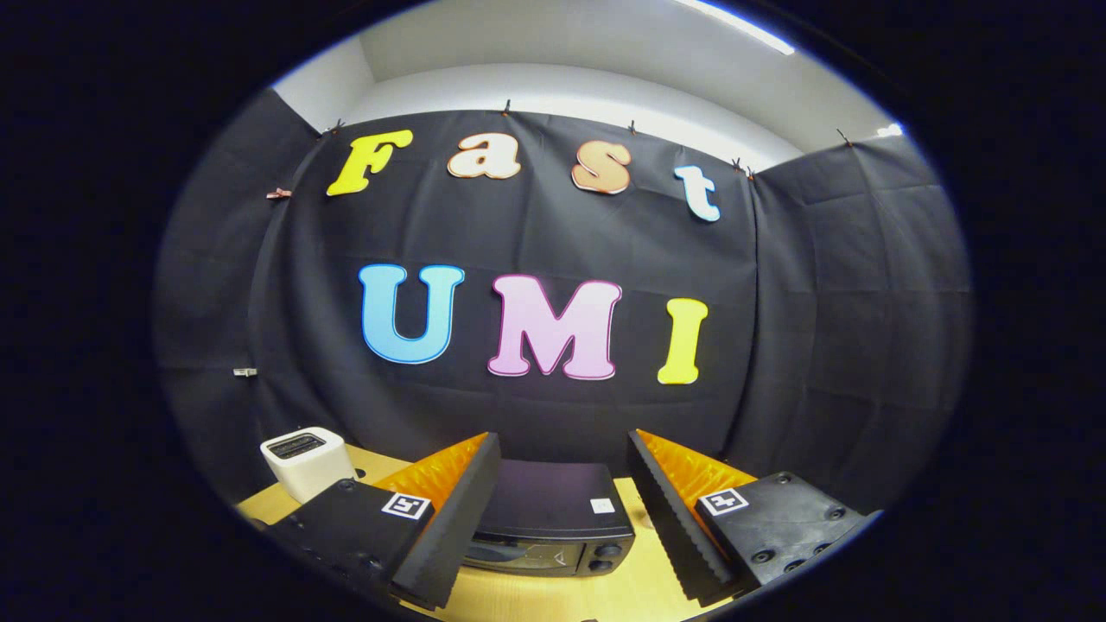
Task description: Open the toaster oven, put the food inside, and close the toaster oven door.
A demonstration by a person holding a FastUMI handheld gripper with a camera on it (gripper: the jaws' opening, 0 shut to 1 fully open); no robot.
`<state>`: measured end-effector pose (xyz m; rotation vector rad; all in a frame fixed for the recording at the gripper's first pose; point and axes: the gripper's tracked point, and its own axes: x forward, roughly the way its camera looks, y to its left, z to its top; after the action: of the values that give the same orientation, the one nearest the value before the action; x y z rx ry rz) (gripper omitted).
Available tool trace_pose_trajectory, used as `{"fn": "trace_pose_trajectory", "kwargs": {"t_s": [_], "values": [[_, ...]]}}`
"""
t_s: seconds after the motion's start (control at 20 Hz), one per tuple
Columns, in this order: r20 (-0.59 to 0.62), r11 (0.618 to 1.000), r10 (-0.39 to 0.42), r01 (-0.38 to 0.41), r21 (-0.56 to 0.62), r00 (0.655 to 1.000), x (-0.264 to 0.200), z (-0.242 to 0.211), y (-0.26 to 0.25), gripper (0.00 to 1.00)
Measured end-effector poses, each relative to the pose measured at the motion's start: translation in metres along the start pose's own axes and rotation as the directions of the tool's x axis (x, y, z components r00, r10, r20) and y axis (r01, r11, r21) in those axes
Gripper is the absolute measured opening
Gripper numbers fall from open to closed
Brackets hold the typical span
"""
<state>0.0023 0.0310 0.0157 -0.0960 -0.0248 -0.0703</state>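
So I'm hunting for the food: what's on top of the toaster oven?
Only a small pale sticker sits on the toaster oven, seen between the open tool fingers. Its left edge is covered by a finger.

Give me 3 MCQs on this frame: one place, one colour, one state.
1. Where is the toaster oven?
A. ahead, seen between the fingers
B. left of the white appliance
C. on the floor

2. What colour is the boxy appliance to the left?
A. red
B. white
C. green

3. How is the gripper set?
A. shut on the oven handle
B. shut on food
C. open, holding nothing

Key: 1 A, the dark oven sits on the wooden table in the gap between the fingers. 2 B, its casing is white. 3 C, the fingers stand wide apart, touching nothing.
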Motion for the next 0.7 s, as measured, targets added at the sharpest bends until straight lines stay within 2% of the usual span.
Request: {"fn": "trace_pose_trajectory", "kwargs": {"t_s": [0.2,0.7], "values": [[0.053,0.999,0.008,-0.007,-0.034,0.999,-0.016,0.021,0.001,0.97],[0.032,0.997,-0.013,0.01,0.082,0.999,-0.023,0.018,-0.006,0.99]]}}
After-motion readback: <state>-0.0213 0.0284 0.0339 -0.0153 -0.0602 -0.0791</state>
